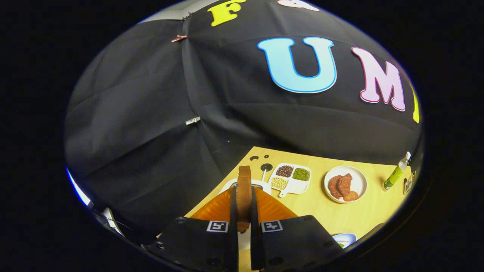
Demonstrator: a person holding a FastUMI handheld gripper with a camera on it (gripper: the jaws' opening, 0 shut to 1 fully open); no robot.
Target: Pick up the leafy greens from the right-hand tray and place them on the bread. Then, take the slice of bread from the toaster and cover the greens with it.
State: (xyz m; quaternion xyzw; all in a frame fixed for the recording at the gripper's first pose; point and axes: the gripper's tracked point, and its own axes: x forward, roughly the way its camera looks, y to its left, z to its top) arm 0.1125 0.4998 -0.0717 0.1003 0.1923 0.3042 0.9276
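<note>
Currently the black two-finger gripper [244, 223], bearing square black-and-white markers, pinches an upright brown toasted bread slice [244, 189] edge-on between both fingers, above the white toaster [264, 184] on the pale wooden table [321, 211].

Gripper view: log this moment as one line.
gripper: shut on bread slice | slice: upright, edge-on between fingers | toaster: white, just beyond | divided dish, meat plate: further ahead on table

Brown bread slice [244, 189], orange-ribbed fingers [217, 207], yellow table [363, 211].
</note>
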